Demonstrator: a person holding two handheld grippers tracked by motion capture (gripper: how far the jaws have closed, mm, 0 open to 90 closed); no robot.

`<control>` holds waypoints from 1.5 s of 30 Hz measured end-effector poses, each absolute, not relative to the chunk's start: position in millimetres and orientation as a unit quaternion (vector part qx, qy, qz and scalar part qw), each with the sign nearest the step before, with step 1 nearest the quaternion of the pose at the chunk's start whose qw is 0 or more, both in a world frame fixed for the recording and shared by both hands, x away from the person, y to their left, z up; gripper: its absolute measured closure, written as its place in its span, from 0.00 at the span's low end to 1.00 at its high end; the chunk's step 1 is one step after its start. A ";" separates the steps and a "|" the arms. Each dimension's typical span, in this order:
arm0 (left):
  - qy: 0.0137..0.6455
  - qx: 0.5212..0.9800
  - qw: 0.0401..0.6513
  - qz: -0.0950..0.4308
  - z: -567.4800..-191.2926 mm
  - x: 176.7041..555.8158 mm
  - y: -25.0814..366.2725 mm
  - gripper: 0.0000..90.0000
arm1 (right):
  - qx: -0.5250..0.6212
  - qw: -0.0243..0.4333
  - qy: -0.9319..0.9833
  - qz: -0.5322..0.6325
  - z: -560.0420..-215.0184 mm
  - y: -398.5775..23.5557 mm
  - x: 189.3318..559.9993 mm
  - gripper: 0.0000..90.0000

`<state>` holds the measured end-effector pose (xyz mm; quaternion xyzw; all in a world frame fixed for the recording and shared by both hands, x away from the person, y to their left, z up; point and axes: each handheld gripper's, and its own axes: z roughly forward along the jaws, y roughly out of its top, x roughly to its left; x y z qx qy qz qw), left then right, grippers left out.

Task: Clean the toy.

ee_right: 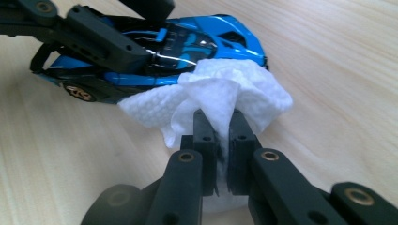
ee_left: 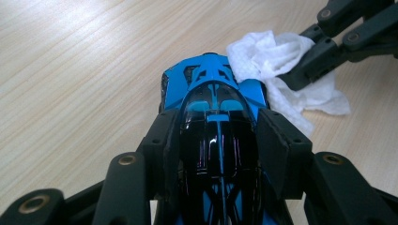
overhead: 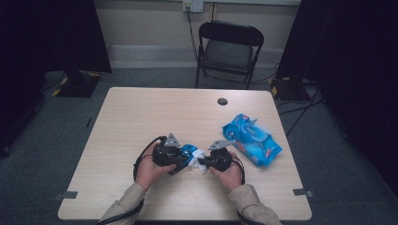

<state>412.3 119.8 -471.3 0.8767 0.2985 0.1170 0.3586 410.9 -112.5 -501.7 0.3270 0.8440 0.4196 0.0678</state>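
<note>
Wiping a toy car held between two grippers

The left gripper (ee_left: pixel 218 140) clamps the glossy blue-and-black toy sports car (ee_left: pixel 213 101) across its cabin, its long axis running straight out ahead of the jaws, nose outermost. The right gripper (ee_right: pixel 217 124) is pinched tight on a crumpled white wet wipe (ee_right: pixel 220 96), pressed against the car's nose just ahead of it. Beyond the right gripper, well apart on the pale wooden counter (overhead: pixel 141 112), lies a blue wipes pack (overhead: pixel 252 139), not in the way.

my high view looks forward and down from my side onto the whole worktop (overhead: pixel 141 112). each claw camera sits low and close, looking along its own jaws. both share the blue toy car (ee_left: pixel 211 89) and white wipe (ee_right: pixel 225 93), seen from opposite sides.
</note>
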 end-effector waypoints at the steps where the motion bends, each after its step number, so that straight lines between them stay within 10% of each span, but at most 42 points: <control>1: 0.298 0.877 0.358 0.118 -471.2 412.2 119.7 0.56 | 0.325 0.067 0.844 0.421 -501.9 -111.3 409.8 0.95; 45: 0.302 0.877 0.355 0.118 -470.8 411.0 119.9 0.57 | 0.255 0.022 0.862 0.438 -504.1 -57.7 374.8 0.95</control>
